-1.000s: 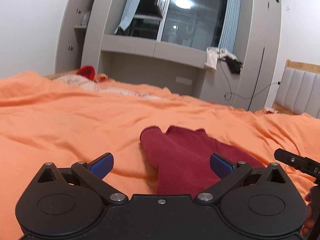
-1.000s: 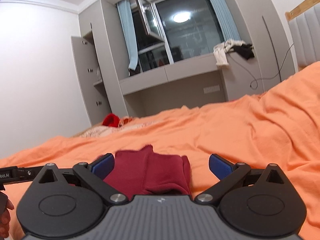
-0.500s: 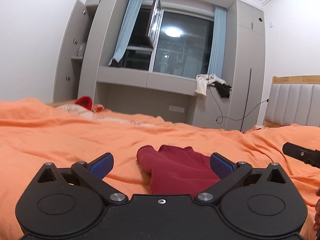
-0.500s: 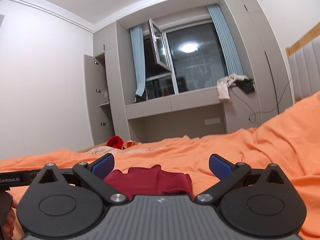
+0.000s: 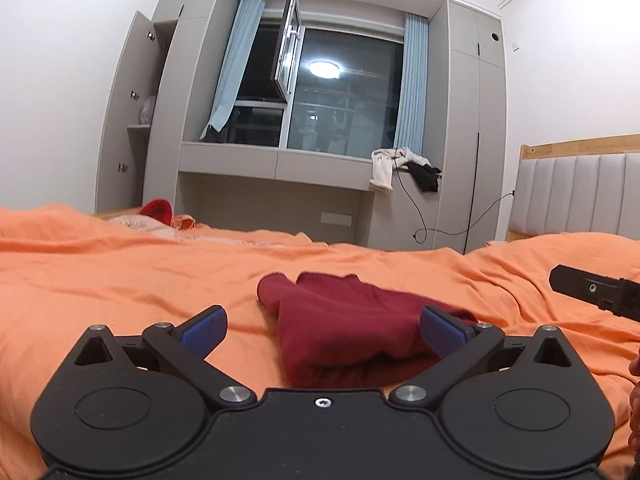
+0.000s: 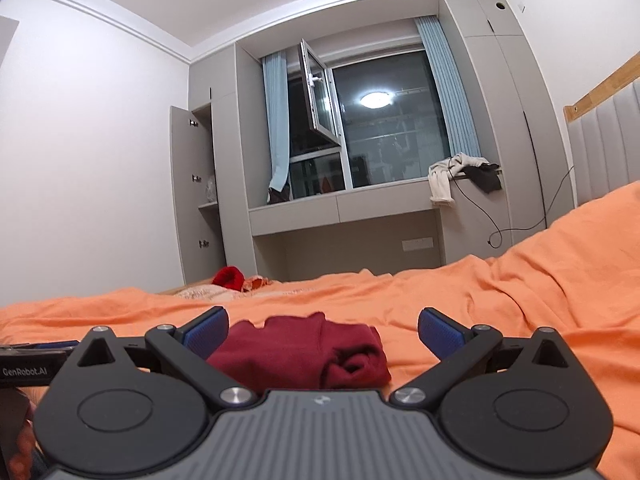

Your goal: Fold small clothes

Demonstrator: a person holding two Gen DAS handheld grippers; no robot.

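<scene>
A dark red garment (image 5: 344, 328) lies folded into a compact bundle on the orange bedsheet (image 5: 120, 272). My left gripper (image 5: 323, 326) hovers just in front of it, open, with nothing between its blue pads (image 5: 204, 327). In the right wrist view the same red garment (image 6: 304, 350) shows a rolled edge at its right end. The right gripper (image 6: 323, 327) is open too, close before the bundle and holding nothing. The right gripper's body (image 5: 596, 292) juts in at the right edge of the left wrist view.
A bright red item and pale patterned cloth (image 5: 158, 210) lie at the far left side of the bed. A padded headboard (image 5: 580, 192) stands to the right. Grey cabinets, a window ledge with draped clothes (image 5: 400, 166) and a dangling cable are beyond the bed.
Both cameras have tilted upward, so the garment sits lower in each view and more wall and ceiling shows. The garment itself stays folded in place; both grippers remain open.
</scene>
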